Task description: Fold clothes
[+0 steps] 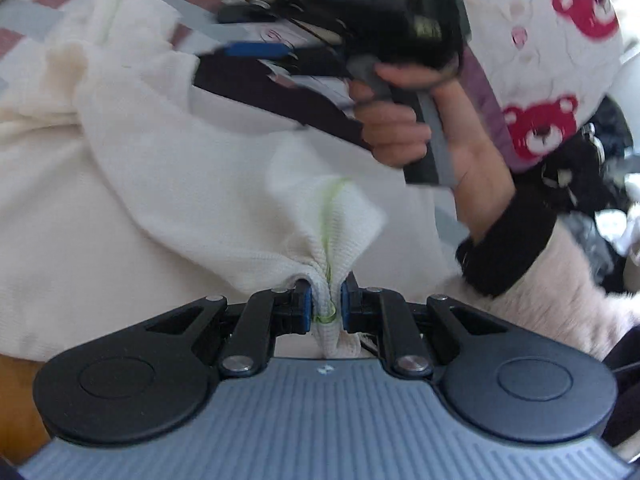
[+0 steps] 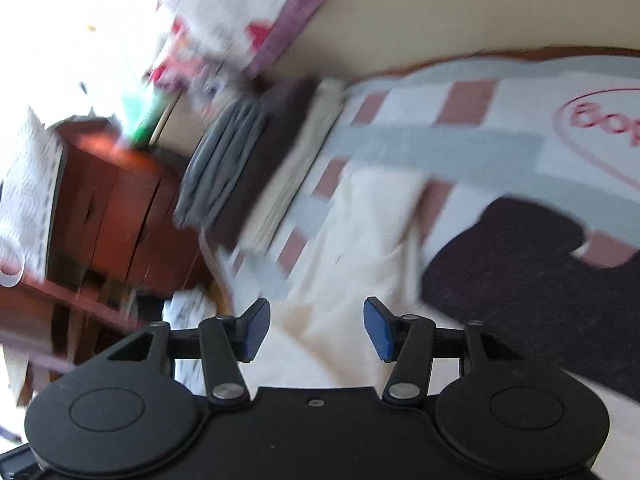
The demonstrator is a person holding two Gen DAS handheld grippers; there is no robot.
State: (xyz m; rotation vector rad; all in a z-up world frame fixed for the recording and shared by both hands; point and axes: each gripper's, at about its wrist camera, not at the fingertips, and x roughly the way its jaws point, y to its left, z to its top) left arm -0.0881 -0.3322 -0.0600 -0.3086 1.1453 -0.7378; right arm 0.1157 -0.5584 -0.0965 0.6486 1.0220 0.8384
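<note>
Spread across the bed we see a sheet (image 2: 448, 136) checked in grey, dusty pink and white, with a pink oval logo at its right edge, and on it lies the cream garment (image 1: 168, 184) we are folding. In the left wrist view its ribbed knit fills most of the picture, with a yellowish stain near the upper left. One bunched corner, edged with a thin green stitch line, is drawn up into the left gripper (image 1: 325, 307); its blue pads are nearly together and press on that wad of cloth from both sides.

Just beyond the garment we see a hand (image 1: 404, 120) in a black cuff and pale fuzzy sleeve, wrapped round the grey handle of the other tool, which is blurred. Behind it is a white cover with red bear faces (image 1: 560, 60) and a purple border.

In the right wrist view our right gripper (image 2: 316, 330) has its jaws standing well apart with nothing between them; the cream garment lies below the gap, untouched by the pads. A dark brown cloth (image 2: 520, 280) rests beside the garment to the right. At the far end of the bed we see a stack of folded clothes (image 2: 256, 160), grey, dark and cream, and a reddish wooden cabinet (image 2: 112, 200) left of it.
</note>
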